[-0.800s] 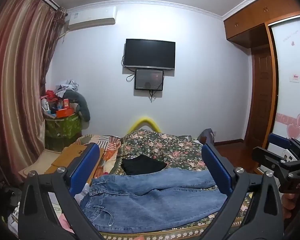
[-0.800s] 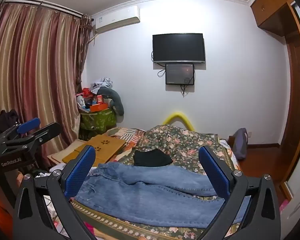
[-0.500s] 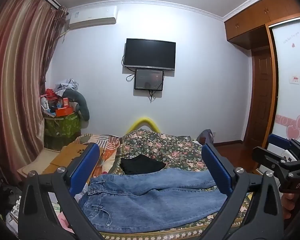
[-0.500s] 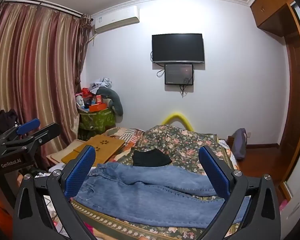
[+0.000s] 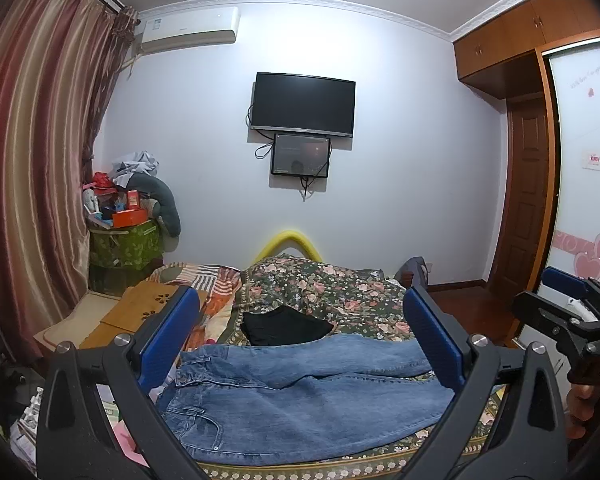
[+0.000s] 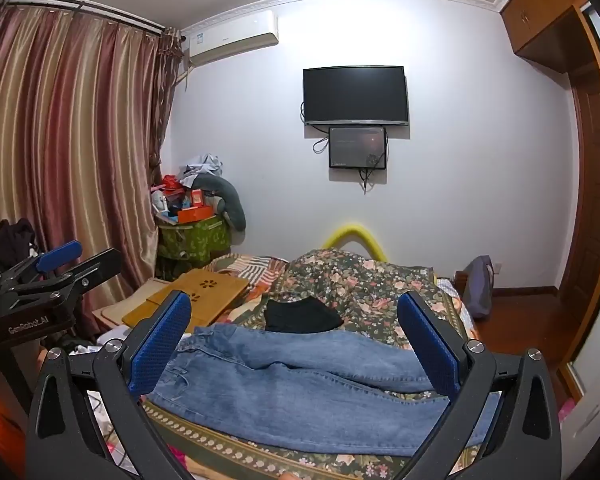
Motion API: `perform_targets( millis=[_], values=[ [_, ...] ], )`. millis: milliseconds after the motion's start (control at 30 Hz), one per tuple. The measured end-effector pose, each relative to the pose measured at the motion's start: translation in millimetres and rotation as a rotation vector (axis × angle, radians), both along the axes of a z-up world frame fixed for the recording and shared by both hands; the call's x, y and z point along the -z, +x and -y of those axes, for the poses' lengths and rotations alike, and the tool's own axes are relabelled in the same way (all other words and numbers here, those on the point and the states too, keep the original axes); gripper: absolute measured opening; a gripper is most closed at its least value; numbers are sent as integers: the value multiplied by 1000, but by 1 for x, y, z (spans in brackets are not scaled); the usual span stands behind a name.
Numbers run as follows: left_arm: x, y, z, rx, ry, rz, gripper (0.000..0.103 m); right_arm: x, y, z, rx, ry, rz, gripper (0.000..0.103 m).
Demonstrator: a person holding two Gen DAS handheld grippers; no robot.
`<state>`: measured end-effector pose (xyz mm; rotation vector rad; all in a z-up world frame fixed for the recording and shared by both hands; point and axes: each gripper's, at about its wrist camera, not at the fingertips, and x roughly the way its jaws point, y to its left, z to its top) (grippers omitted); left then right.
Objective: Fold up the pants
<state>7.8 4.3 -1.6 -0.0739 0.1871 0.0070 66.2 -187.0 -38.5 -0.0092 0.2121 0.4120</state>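
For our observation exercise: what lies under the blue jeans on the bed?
The jeans lie flat on a floral bedspread, whose patterned border shows along the near edge. Whatever sits directly beneath the denim is covered.

Left claw and right claw gape wide, tilted slightly downward, holding nothing

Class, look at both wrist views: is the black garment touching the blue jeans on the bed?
Touching. In the right wrist view the black garment has its near edge meeting the jeans, no bedspread showing between them.
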Motion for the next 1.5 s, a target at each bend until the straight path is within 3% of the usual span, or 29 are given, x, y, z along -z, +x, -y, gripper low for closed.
perform_targets(
  millis=[1500],
  values=[
    [2, -1, 5, -2, 19, 0, 103, 4, 3, 3, 4, 5, -15, 103]
  ],
)
